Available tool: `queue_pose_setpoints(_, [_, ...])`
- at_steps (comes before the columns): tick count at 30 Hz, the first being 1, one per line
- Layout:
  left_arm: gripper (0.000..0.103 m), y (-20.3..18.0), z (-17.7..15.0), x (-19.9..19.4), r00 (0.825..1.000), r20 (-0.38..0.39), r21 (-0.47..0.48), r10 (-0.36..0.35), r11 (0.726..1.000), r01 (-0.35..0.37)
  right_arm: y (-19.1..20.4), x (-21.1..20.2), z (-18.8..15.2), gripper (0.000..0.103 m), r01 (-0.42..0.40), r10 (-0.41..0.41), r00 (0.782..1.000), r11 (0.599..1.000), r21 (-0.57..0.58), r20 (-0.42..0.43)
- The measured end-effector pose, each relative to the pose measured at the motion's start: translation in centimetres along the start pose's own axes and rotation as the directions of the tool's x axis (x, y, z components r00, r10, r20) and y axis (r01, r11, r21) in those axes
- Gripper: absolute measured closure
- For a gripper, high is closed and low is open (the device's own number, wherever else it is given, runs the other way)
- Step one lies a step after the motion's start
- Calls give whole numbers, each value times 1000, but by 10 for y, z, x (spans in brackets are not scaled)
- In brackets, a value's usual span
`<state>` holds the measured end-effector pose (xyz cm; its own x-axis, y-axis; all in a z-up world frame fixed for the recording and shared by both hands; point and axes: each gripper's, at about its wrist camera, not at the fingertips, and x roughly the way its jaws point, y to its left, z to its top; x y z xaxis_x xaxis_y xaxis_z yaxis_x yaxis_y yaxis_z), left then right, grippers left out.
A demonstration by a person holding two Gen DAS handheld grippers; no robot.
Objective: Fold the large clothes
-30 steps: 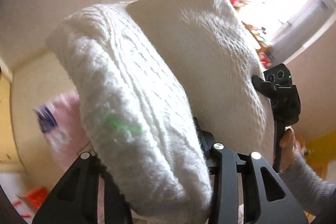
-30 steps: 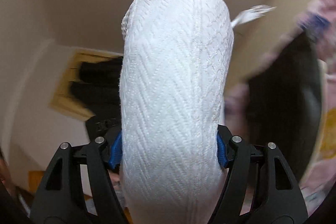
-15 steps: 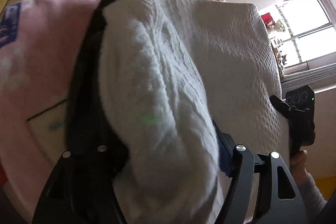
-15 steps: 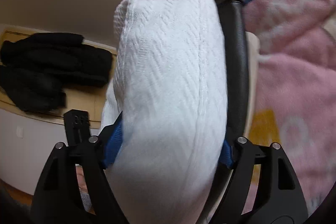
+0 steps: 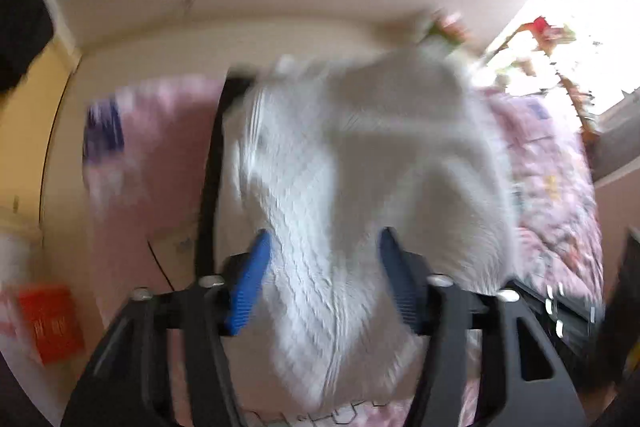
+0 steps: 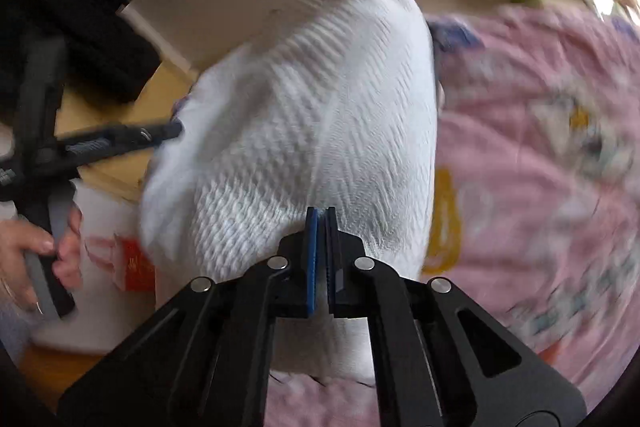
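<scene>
White knitted cloth, a bulky sweater (image 5: 360, 187), hangs in the air above the pink bedspread (image 6: 540, 155), bunched between the left gripper (image 5: 324, 283) whose blue-padded fingers (image 5: 248, 287) stand apart around a thick fold, though whether they truly pinch it I cannot tell. On the right gripper (image 6: 322, 263) the fingers are pressed together with, at most, a thin edge of knit between them; the blur hides whether any cloth is caught. The likely risk is that a loosely held heavy knit slides out and drops in a heap on the bed, spoiling the fold. A black strip (image 5: 212, 179) runs beside the sweater and could snag it. Dark clothes (image 6: 80, 27) lie off to the side, well apart.
</scene>
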<state>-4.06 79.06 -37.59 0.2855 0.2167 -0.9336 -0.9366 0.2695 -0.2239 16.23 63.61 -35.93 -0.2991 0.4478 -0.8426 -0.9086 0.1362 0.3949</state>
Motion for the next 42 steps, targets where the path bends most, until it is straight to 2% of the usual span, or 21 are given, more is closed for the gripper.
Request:
queue_pose_setpoints(3, [61,-2,-18,32,995,-8,-24,98,995,-98,1,2,-15,100,19,-20,999,1000,12,30])
queue_pose_setpoints(5, [60,-5,-31,31,989,6,-9,146,989,-145,13,11,-20,100,78,-78,997,996,-32,5])
queue_pose_setpoints(7, [58,-8,-30,29,982,16,23,186,982,-187,15,14,-15,100,69,-69,998,997,-18,-9])
queue_pose_setpoints(9, [58,-8,-25,26,982,8,10,190,982,-190,17,4,-4,100,55,-55,998,998,-2,-30])
queue_pose_setpoints(10, [59,-7,-24,19,983,3,4,185,983,-185,23,-5,4,100,89,-90,995,996,-21,-49])
queue_pose_setpoints(12, [59,-17,-18,-6,979,-2,38,202,979,-202,42,-37,14,99,144,-145,989,987,-71,-14])
queue_pose_setpoints(14, [56,-30,-16,-45,982,17,70,188,980,-188,58,-73,22,99,122,-119,992,988,-90,36])
queue_pose_setpoints(15, [51,-33,-16,-64,984,33,71,173,982,-175,67,-94,25,99,107,-102,993,990,-87,58])
queue_pose_setpoints(17, [29,-42,-20,-116,985,71,63,159,984,-164,82,-134,25,99,80,-71,992,993,-85,101])
queue_pose_setpoints(18, [26,-43,-23,-134,984,88,61,152,986,-157,92,-158,24,98,79,-68,989,994,-76,132])
queue_pose_setpoints(20, [17,-51,-31,-187,984,126,63,124,989,-133,102,-195,18,83,61,-50,982,997,-53,180])
queue_pose_setpoints(21, [15,-55,-37,-207,983,140,60,121,990,-130,106,-216,13,53,29,-21,976,999,-33,216])
queue_pose_setpoints(22, [10,-58,-44,-227,979,160,57,124,989,-135,109,-232,7,11,0,4,968,1000,-17,251])
queue_pose_setpoints(23, [8,-59,-52,-245,976,179,61,125,989,-137,112,-247,1,6,-30,31,958,1000,-10,283])
queue_pose_setpoints(24, [8,-62,-57,-256,973,192,67,124,988,-139,118,-264,-7,6,-55,59,950,998,-20,308])
queue_pose_setpoints(28, [8,-84,-91,-306,962,224,128,156,974,-187,137,-308,-38,6,-6,17,931,1000,-30,364])
queue_pose_setpoints(32, [8,-104,-134,-357,929,321,144,184,960,-240,148,-348,-71,6,73,-56,908,997,-24,415])
queue_pose_setpoints(35, [8,-110,-160,-387,921,347,121,175,966,-229,154,-369,-92,6,62,-40,909,997,-40,415])
queue_pose_setpoints(38, [8,-116,-186,-409,895,395,112,209,956,-273,161,-385,-110,6,45,-11,911,996,-73,413])
queue_pose_setpoints(40, [8,-120,-201,-421,876,416,111,243,943,-315,168,-394,-121,6,91,-45,906,992,-88,421])
queue_pose_setpoints(42, [8,-123,-212,-429,876,418,115,238,943,-311,175,-401,-130,6,129,-69,901,985,-114,429])
